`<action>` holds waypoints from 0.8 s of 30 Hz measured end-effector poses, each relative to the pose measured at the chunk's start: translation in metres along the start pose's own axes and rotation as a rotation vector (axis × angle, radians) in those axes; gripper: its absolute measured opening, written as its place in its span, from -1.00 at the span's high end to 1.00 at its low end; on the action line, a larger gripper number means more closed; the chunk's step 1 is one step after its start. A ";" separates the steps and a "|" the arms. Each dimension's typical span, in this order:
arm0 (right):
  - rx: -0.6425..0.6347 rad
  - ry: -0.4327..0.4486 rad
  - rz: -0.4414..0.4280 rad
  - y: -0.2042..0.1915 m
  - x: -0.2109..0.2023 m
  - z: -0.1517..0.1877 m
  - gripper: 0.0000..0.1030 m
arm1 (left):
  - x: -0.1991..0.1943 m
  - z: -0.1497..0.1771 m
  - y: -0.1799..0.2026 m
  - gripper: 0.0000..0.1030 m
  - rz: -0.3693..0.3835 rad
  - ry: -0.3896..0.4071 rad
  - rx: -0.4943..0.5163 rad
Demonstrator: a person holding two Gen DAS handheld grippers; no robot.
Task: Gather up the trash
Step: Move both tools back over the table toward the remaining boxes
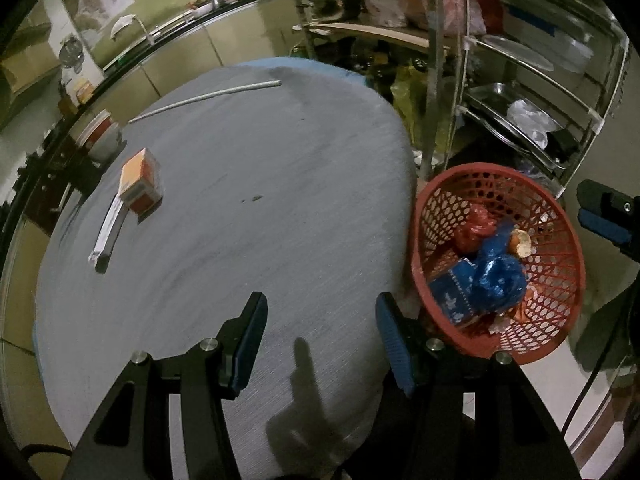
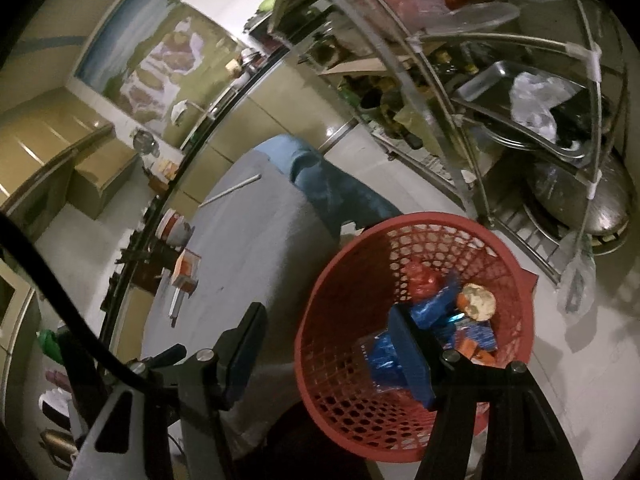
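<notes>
I'm working in a home kitchen. I see a steel rack [image 1: 532,92] holding trays, a lidded pot [image 1: 334,0], and tiled counters [image 1: 168,30].

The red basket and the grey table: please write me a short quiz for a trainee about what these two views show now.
1. True or false: the red basket stands on top of the grey table.
2. Which item lies on the table? A) blue wrapper B) orange box C) crumpled red bag
3. Fill in: nothing is held between the fingers of the left tool or the right tool; both are ____.

Key
1. False. It sits beside the table edge, lower down.
2. B. The orange box is on the table; the blue wrapper and the red bag are in the basket.
3. Open.
</notes>
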State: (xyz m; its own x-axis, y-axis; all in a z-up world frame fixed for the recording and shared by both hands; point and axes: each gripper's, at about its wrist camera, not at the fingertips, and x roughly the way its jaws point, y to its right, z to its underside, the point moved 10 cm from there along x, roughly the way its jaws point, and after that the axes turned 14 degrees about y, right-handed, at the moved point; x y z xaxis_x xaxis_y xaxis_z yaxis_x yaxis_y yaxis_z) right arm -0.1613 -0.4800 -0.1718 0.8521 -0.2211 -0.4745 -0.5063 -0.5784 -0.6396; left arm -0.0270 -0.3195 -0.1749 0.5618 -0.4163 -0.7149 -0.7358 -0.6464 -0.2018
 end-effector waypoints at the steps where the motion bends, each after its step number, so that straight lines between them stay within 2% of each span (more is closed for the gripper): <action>1: -0.006 -0.003 -0.002 -0.003 0.001 0.002 -0.31 | -0.001 0.002 -0.003 -0.11 -0.003 -0.001 -0.005; 14: -0.089 -0.076 -0.039 -0.048 0.016 0.033 -0.31 | -0.014 0.043 -0.077 -0.11 -0.084 -0.027 -0.162; 24: -0.188 -0.129 -0.066 -0.092 0.025 0.060 -0.31 | -0.024 0.066 -0.140 -0.11 -0.162 -0.018 -0.284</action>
State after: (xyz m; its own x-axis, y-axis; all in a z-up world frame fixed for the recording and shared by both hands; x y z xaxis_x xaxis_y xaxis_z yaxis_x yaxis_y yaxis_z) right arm -0.1017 -0.3854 -0.1607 0.8524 -0.0828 -0.5163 -0.4060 -0.7272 -0.5535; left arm 0.0373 -0.1769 -0.1736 0.6542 -0.2842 -0.7008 -0.5012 -0.8569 -0.1203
